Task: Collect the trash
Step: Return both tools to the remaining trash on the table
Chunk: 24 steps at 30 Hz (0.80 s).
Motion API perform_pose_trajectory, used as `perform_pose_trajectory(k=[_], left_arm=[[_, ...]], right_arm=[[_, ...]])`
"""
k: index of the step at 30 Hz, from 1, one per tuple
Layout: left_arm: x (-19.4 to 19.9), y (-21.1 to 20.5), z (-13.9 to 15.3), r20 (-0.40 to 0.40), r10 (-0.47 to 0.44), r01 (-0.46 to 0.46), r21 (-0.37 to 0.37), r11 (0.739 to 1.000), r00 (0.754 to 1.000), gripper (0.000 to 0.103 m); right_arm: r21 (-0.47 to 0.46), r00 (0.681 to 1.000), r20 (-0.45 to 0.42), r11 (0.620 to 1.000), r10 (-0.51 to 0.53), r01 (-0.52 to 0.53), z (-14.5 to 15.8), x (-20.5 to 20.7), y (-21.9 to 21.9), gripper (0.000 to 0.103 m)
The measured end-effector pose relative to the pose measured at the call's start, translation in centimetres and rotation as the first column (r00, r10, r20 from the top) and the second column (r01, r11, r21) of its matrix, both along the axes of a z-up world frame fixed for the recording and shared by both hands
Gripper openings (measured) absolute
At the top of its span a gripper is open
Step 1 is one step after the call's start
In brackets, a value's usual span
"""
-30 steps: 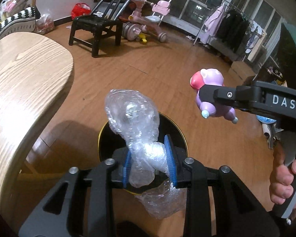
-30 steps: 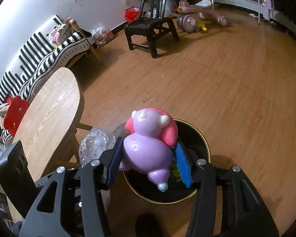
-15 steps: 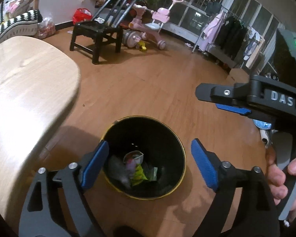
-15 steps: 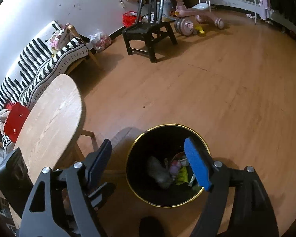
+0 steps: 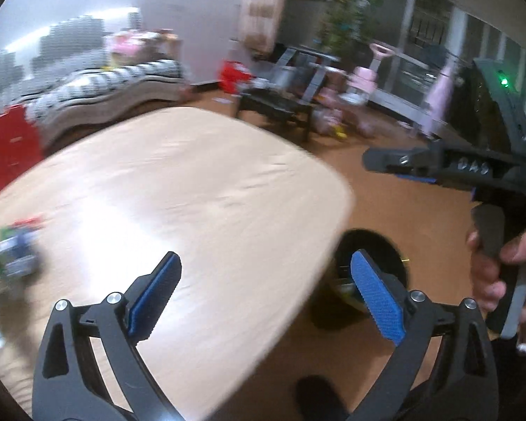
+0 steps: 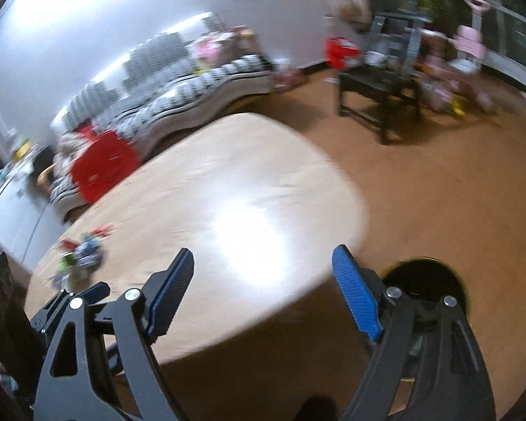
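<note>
A: Both claws are hanging wide open with nothing between the pads. The left claw point(image 5: 263, 287) is sitting low in the frame, half over the desk point(image 5: 193, 189) and half over the floor.

B: And the right claw point(image 6: 263, 287)?

A: Likewise, spread wide and empty, low centre in its view. The bin point(image 6: 426, 282) is showing at the lower right, just past the desk edge.

B: Where is the trash lying?

A: A small colourful pile point(image 6: 82, 252) is resting on the desk at the left of the frame, well apart from both claws. It is blurred, so I am only guessing at wrappers.

B: What is risking trouble?

A: Everything is smearing; reaching this fast, a claw may be overshooting or scattering the loose pile off the desk.
</note>
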<state>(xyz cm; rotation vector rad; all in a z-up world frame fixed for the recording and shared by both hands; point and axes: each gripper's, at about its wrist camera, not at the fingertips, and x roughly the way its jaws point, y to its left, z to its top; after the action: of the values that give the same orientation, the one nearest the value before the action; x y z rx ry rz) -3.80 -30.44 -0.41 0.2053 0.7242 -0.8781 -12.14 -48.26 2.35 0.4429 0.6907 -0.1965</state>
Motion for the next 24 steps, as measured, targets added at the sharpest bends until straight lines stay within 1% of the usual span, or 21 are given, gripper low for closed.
perform_pose_trajectory(k=[3,4,6,7,9,11,14,18,20,22,24], left_arm=[[1.6,7.6,1.0,0.034,0.104,-0.105,0.020,0.994,0.994,0.095],[2.1,10.1,1.2,0.050,0.144,-0.146,0.025,0.989,0.988,0.095],[2.6,14.0,1.7,0.069,0.208,-0.211,0.030,0.977,0.976,0.095],[2.9,16.0,1.8,0.074,0.240,-0.243,0.031,0.970,0.968,0.095],[3.5,20.2,2.1,0.075,0.307,-0.309,0.027,0.951,0.949,0.095],[4.2,23.2,2.3,0.070,0.360,-0.362,0.023,0.932,0.930,0.095],[4.8,27.6,2.2,0.068,0.429,-0.431,0.021,0.902,0.901,0.095],[5.7,30.6,1.7,0.063,0.476,-0.478,0.032,0.878,0.877,0.095],[6.5,31.8,1.4,0.072,0.488,-0.492,0.041,0.870,0.870,0.095],[7.1,32.5,1.1,0.079,0.495,-0.499,0.056,0.865,0.865,0.095],[8.7,32.9,0.4,0.082,0.501,-0.507,0.078,0.858,0.861,0.095]], right_arm=[[-0.009,0.994,0.008,0.994,0.112,-0.112,1.0,3.5,5.7,0.078],[-0.011,0.986,0.008,0.986,0.165,-0.165,1.3,5.1,8.3,0.078],[-0.011,0.973,0.006,0.973,0.231,-0.231,1.4,7.0,11.5,0.078],[-0.008,0.962,0.004,0.962,0.274,-0.274,1.4,8.2,13.8,0.078],[-0.005,0.945,-0.001,0.945,0.328,-0.328,1.2,9.4,16.8,0.078],[0.002,0.923,-0.008,0.923,0.384,-0.384,1.0,11.1,20.2,0.078],[0.018,0.898,-0.013,0.898,0.439,-0.439,0.6,12.9,23.6,0.078],[0.040,0.867,-0.020,0.867,0.497,-0.496,-0.3,15.0,27.5,0.078],[0.038,0.857,-0.023,0.857,0.515,-0.514,-0.7,15.5,28.3,0.078],[0.018,0.850,-0.036,0.850,0.526,-0.526,-1.2,16.3,29.5,0.078],[-0.053,0.841,-0.062,0.840,0.537,-0.540,-1.5,17.1,30.8,0.078]])
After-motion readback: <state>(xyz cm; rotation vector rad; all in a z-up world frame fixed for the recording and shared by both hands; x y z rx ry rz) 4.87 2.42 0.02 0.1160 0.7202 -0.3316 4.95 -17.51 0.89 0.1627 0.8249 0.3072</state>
